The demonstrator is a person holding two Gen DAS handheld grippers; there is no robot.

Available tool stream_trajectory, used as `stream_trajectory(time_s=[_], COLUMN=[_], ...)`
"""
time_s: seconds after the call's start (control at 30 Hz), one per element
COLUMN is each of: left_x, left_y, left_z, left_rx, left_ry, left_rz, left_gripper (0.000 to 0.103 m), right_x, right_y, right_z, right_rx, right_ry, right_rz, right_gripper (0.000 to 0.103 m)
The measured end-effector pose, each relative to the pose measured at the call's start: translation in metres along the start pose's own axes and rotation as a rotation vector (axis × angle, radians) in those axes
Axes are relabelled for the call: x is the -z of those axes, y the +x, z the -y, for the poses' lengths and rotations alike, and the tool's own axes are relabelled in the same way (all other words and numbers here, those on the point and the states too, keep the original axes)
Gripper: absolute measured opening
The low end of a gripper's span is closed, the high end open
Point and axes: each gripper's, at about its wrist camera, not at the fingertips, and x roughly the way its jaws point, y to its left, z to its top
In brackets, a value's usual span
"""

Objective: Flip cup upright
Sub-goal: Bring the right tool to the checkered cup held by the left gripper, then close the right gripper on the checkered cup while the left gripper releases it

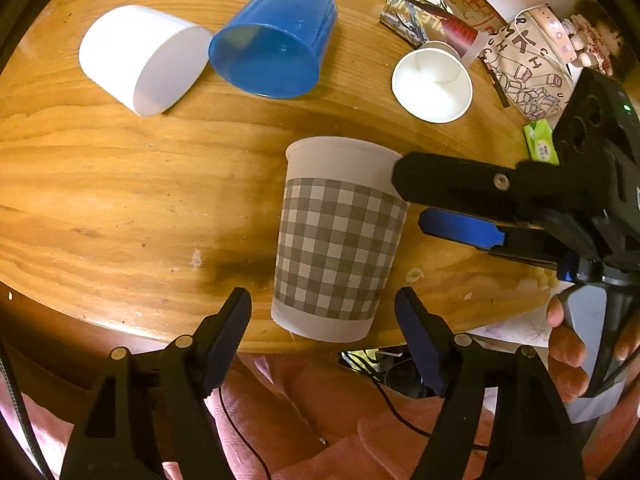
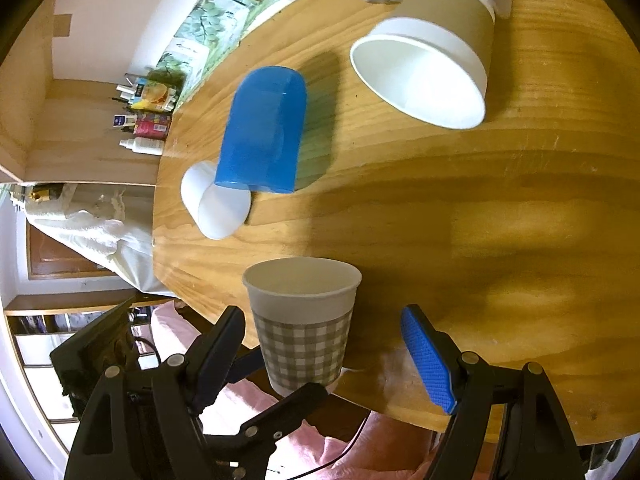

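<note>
A grey-and-white checked paper cup (image 1: 336, 240) stands upright near the front edge of the wooden table (image 1: 140, 184). It also shows in the right wrist view (image 2: 302, 322). My left gripper (image 1: 322, 336) is open, its fingers on either side of the cup's base and apart from it. My right gripper (image 2: 322, 344) is open, with the cup just ahead between its fingers. In the left wrist view the right gripper (image 1: 408, 200) comes in from the right beside the cup's upper wall.
A blue plastic cup (image 1: 276, 40), a white cup (image 1: 144, 58) and a brown-banded paper cup (image 1: 434, 80) lie on their sides further back. A printed tumbler (image 1: 432, 20), a patterned pouch (image 1: 528, 68) and a green packet (image 1: 542, 142) sit at the right.
</note>
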Motion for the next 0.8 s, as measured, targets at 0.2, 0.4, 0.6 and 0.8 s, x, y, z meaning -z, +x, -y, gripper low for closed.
stream_trajectory(time_s=[0.2,0.4,0.6,0.8], left_x=[0.002,0.002,0.003,0.009], left_y=[-0.003,-0.007,-0.012,-0.02], left_z=[-0.004,-0.003,-0.004,-0.004], left_rx=[-0.001,0.011,-0.017,-0.062], left_ry=[0.005,0.035,0.103,0.209], left_rz=[-0.007,-0.015,-0.016,0.008], left_gripper=[0.078,0.078,0.078,0.078], right_x=[-0.002,-0.006,-0.007,-0.005], right_y=[0.01,0.018,0.025,0.029], right_z=[0.001,-0.004,-0.009,-0.015], right_rx=[-0.044,-0.056,-0.057,-0.034], right_ry=[0.044,0.071,0.104,0.118], right_rz=[-0.018,-0.017,-0.008,0.018], right_gripper=[0.081,0.081,0.081,0.075])
